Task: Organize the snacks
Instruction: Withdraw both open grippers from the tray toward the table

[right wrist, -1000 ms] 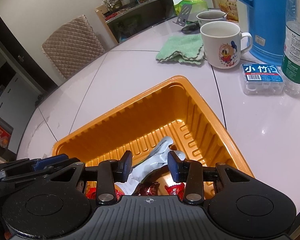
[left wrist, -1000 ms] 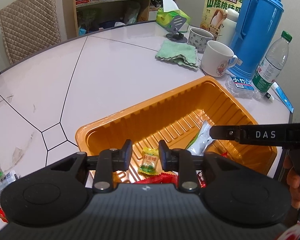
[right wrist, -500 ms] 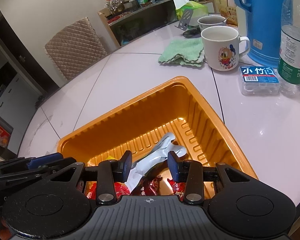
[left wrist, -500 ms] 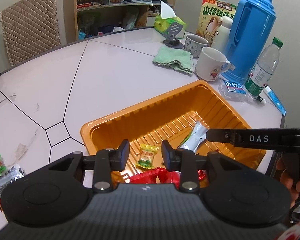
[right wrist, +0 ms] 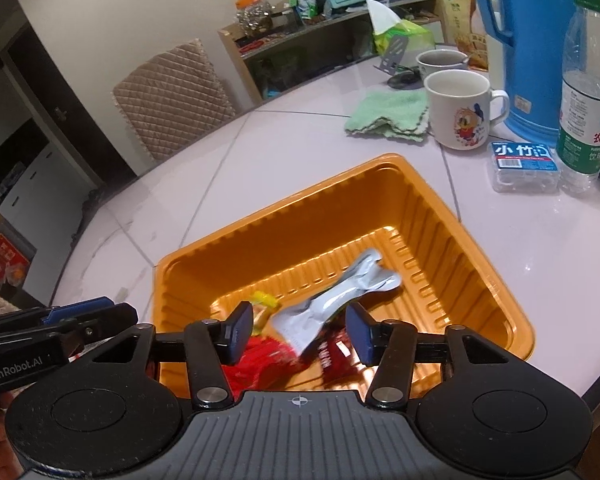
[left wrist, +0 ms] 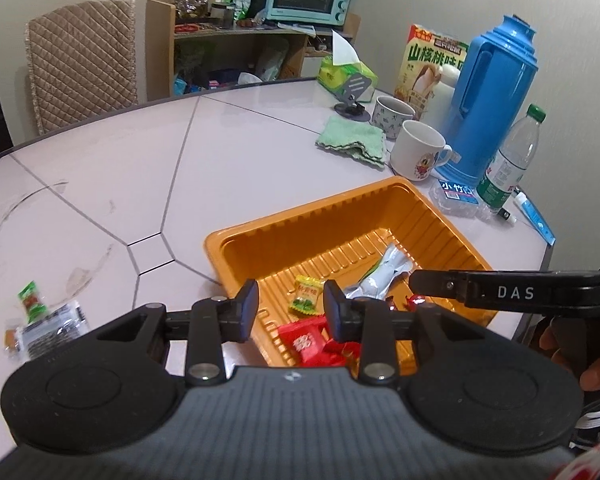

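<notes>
An orange ribbed tray (left wrist: pixel 300 216) (right wrist: pixel 284 208) stands on the pale table. In it lie a silver packet (left wrist: pixel 384 272) (right wrist: pixel 340 296), a yellow-green candy (left wrist: pixel 306 300) and red wrappers (left wrist: pixel 312 340) (right wrist: pixel 260 364). My left gripper (left wrist: pixel 290 308) hovers over the tray's near left corner, open, nothing between its pads. Above the tray's near side, my right gripper (right wrist: pixel 300 332) has its jaws opening. The silver packet shows below the gap, and the pads do not touch it. A green packet (left wrist: pixel 32 304) and a clear packet (left wrist: pixel 48 324) lie on the table to the left.
Beyond the tray stand a white mug (right wrist: pixel 460 112), a blue thermos (right wrist: pixel 532 48), a water bottle (right wrist: pixel 584 92), a small clear box (right wrist: pixel 524 164) and a green cloth (right wrist: pixel 388 116). A quilted chair (left wrist: pixel 80 64) stands at the far table edge. The table's edge runs just right of the tray.
Both grippers have drawn back and risen from the tray. The right jaws have widened, and the left jaws have widened a little. The silver packet lies lower in the tray.
</notes>
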Motion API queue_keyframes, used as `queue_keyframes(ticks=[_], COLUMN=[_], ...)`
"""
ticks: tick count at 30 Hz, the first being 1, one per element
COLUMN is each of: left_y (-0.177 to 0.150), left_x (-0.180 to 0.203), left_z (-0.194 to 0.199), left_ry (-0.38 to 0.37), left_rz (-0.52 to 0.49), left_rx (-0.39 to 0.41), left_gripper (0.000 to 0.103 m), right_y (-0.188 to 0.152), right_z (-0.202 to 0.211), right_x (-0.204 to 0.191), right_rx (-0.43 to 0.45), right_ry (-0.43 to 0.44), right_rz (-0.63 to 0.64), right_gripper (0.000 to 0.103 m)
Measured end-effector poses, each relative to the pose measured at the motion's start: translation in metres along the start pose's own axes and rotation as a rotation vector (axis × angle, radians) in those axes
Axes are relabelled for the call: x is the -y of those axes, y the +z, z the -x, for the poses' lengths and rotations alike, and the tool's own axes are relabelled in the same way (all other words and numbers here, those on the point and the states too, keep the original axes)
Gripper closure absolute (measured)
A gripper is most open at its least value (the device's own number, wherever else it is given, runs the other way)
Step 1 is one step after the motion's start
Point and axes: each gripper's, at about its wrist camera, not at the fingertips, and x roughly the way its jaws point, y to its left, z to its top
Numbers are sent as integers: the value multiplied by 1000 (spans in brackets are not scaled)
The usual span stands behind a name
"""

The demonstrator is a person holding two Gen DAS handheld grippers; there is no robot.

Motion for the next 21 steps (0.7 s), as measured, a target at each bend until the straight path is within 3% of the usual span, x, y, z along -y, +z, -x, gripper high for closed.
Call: queue_keyframes(ticks=[21], left_y=[-51], left_x=[-92], left_z=[90], left_ry=[83], left_rz=[113], left_rx=[48], left_gripper=[71], right_y=[-40], right_z=[11], right_x=[-107], right_rx=[-5], right_ry=[117], right_rz=[108], right_gripper=[47])
